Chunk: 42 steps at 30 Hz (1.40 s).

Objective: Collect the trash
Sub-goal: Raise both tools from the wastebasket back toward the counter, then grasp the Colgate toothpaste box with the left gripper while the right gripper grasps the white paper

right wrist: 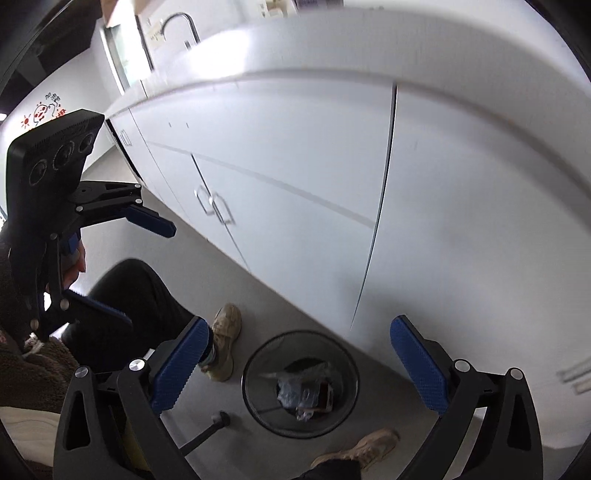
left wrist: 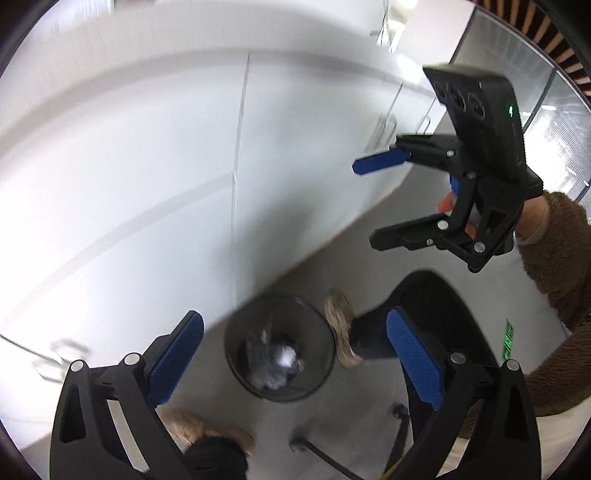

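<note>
A black mesh waste bin (left wrist: 317, 325) (right wrist: 345, 356) stands on the grey floor against white cabinets. Inside it lies trash (left wrist: 282, 356) (right wrist: 308, 395): crumpled white paper and clear wrappers. My left gripper (left wrist: 295, 317) hangs high above the bin, open, with nothing between its blue pads. My right gripper (right wrist: 299, 323) is also well above the bin, wide open and empty. Each one shows in the other's view, the right gripper (left wrist: 365, 205) at upper right and the left gripper (right wrist: 149, 275) at left, both with jaws spread.
White cabinet doors (right wrist: 295, 184) with metal handles (right wrist: 214, 205) run behind the bin, under a counter with a faucet (right wrist: 183, 22). The person's beige shoes (right wrist: 223, 339) (right wrist: 364, 448) flank the bin. A chair leg with a caster (right wrist: 219, 419) is close by.
</note>
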Each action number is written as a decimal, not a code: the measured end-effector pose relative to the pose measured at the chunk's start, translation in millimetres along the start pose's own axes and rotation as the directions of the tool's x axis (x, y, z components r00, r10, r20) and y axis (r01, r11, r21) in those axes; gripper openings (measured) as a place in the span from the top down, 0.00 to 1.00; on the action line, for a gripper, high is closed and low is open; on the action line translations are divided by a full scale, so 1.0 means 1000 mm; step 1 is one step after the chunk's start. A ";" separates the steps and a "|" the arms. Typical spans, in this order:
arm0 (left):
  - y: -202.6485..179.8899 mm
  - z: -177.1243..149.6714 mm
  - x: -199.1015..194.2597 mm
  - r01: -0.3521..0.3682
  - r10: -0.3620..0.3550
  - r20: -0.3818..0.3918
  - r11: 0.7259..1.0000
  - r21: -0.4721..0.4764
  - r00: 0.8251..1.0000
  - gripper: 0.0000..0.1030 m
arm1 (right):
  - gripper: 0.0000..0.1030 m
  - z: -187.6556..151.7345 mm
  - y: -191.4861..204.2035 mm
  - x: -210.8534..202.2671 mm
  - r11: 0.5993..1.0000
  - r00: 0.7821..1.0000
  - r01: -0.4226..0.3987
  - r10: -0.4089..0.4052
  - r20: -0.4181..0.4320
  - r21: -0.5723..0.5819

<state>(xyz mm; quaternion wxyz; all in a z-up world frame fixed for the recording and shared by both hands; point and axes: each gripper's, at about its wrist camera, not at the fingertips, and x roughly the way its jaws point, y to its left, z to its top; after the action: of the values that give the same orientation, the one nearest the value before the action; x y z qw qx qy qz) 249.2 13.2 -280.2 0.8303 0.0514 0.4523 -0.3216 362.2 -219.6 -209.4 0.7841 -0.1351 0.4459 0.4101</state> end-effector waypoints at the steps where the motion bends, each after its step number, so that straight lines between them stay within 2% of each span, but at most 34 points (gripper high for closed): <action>1: 0.000 0.008 -0.013 -0.010 0.010 0.031 1.000 0.012 0.999 0.04 | 0.03 0.004 0.001 -0.008 1.000 1.000 0.003 -0.002 0.018 -0.006; 7: 0.014 0.045 -0.064 -0.081 0.073 0.152 0.996 0.047 0.986 0.04 | 0.03 0.029 0.001 -0.049 0.999 0.991 0.026 -0.021 0.132 -0.031; 9: 0.021 0.056 -0.076 -0.115 0.107 0.179 0.993 0.034 0.978 0.04 | 0.03 0.034 0.000 -0.056 0.999 0.987 0.028 -0.023 0.157 -0.033; 15: 0.042 0.084 -0.104 -0.130 0.132 0.265 0.991 -0.024 0.955 0.04 | 0.03 0.052 -0.004 -0.083 0.998 0.977 0.040 -0.031 0.210 -0.040; 23: 0.078 0.132 -0.138 -0.168 0.204 0.330 0.977 -0.132 0.922 0.04 | 0.03 0.087 -0.014 -0.111 0.994 0.953 0.077 -0.052 0.298 -0.074; 27: 0.097 0.149 -0.139 -0.172 0.232 0.330 0.965 -0.200 0.915 0.04 | 0.03 0.103 -0.025 -0.117 0.992 0.946 0.096 -0.065 0.316 -0.084; 28: 0.104 0.156 -0.135 -0.182 0.247 0.307 0.957 -0.226 0.919 0.04 | 0.03 0.108 -0.029 -0.118 0.991 0.946 0.099 -0.067 0.317 -0.085; 30: 0.115 0.167 -0.134 -0.193 0.271 0.293 0.944 -0.269 0.917 0.04 | 0.03 0.115 -0.036 -0.119 0.991 0.946 0.107 -0.075 0.316 -0.084; 33: 0.135 0.186 -0.127 -0.184 0.283 0.273 0.923 -0.338 0.919 0.04 | 0.03 0.131 -0.048 -0.120 0.990 0.942 0.115 -0.081 0.325 -0.087; 37: 0.154 0.216 -0.113 -0.199 0.321 0.251 0.890 -0.411 0.913 0.04 | 0.03 0.156 -0.069 -0.115 0.988 0.942 0.133 -0.099 0.319 -0.084; 40: 0.169 0.240 -0.095 -0.312 0.430 0.167 0.827 -0.468 0.887 0.04 | 0.03 0.177 -0.089 -0.104 0.986 0.942 0.153 -0.124 0.312 -0.071; 42: 0.177 0.250 -0.084 -0.329 0.445 0.134 0.804 -0.495 0.885 0.04 | 0.03 0.192 -0.103 -0.096 0.986 0.944 0.156 -0.131 0.304 -0.056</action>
<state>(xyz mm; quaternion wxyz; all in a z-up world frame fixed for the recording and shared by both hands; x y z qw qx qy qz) 499.5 99.6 -103.8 0.9158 -0.0940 0.3893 -0.0320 528.3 -223.7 -38.8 0.8642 -0.1348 0.2945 0.3851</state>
